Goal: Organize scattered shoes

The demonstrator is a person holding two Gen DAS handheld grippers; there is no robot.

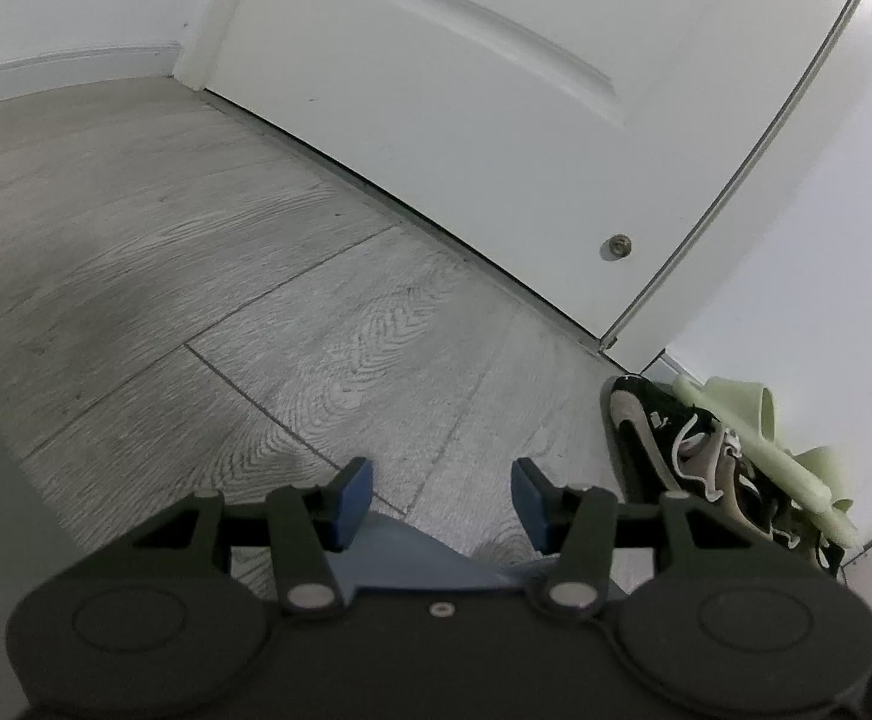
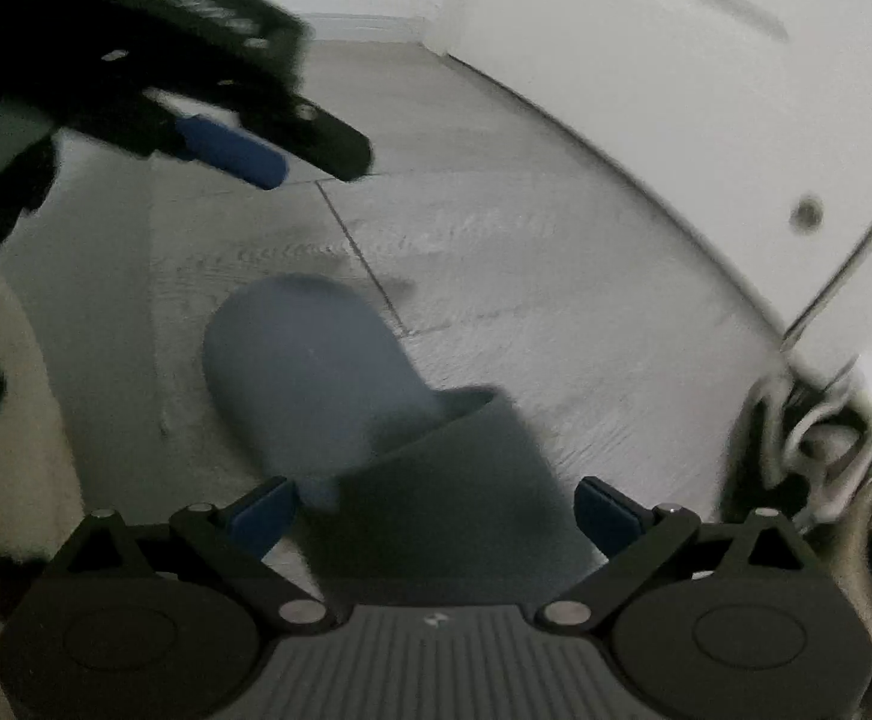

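Grey wood-look floor [image 1: 207, 252] is stretching toward a white door [image 1: 466, 90], and a blue-grey slipper [image 2: 339, 372] is lying on it, its strap end sitting between the spread fingers of the right hand-held gripper [image 2: 436, 516], which is gaping wide and, as far as the blur allows, not pinching it. The left hand-held gripper [image 1: 442, 498] is hovering above the floor with its blue pads [image 1: 351, 498] parted and nothing between them; a blue edge of the slipper is showing just below it. Against the wall by the door's corner, a black-and-white sneaker [image 1: 676, 444] is resting beside a pale green sandal [image 1: 754, 432], touching it.
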